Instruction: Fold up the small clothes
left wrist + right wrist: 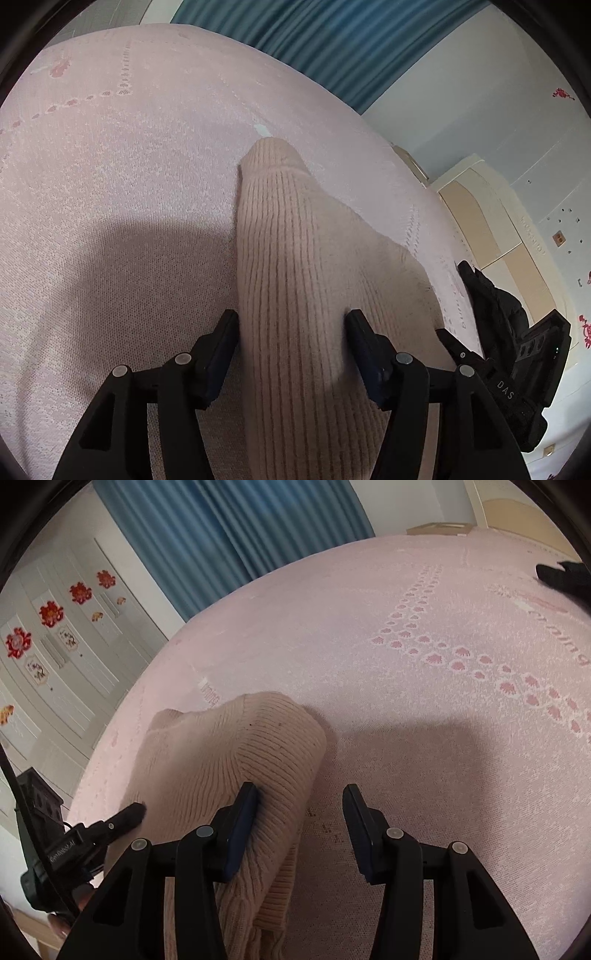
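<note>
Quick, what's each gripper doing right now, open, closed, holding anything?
Left gripper: open, jaws astride the beige knit garment, not clamping it.
Right gripper: open, holding nothing; its left finger rests against the garment's edge.

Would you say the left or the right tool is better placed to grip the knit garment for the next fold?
Left, probably. The left tool straddles the ribbed knit garment, cloth between both fingers. The right tool sits at its edge, one finger on cloth, the other over bedspread.

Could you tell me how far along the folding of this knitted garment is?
The beige sweater already lies doubled over on the pink bedspread. The left tongs straddle its fold, jaws open; the right tongs are open at its edge. Final folds and flattening seem left.
</note>
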{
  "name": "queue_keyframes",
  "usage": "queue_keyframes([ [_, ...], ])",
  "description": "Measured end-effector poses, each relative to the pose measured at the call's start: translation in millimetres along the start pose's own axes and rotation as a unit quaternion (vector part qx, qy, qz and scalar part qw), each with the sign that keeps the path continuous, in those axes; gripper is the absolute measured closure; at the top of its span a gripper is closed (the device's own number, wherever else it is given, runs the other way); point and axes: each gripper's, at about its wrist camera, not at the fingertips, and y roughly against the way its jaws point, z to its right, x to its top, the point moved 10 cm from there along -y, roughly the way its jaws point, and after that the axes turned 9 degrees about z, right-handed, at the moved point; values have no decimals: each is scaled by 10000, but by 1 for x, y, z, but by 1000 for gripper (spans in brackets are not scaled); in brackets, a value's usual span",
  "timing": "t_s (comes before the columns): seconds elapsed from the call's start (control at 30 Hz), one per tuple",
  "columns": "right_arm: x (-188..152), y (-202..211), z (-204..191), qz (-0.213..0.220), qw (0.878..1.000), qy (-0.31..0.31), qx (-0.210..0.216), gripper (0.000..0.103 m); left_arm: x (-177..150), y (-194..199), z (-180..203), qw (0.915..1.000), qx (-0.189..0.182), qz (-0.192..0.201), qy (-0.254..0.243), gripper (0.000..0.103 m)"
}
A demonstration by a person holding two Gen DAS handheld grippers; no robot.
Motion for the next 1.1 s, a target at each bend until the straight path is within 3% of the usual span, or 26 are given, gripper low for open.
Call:
queue_keyframes([
  [0.87, 2, 1, -7, -22, 10000, 64, 32, 56, 2, -1, 1, 9998, 116, 58, -181, 42],
  [1.1, 0, 2, -5, -35, 9999, 98, 45, 56, 5, -7, -2, 9998, -73, -193, 56, 42],
])
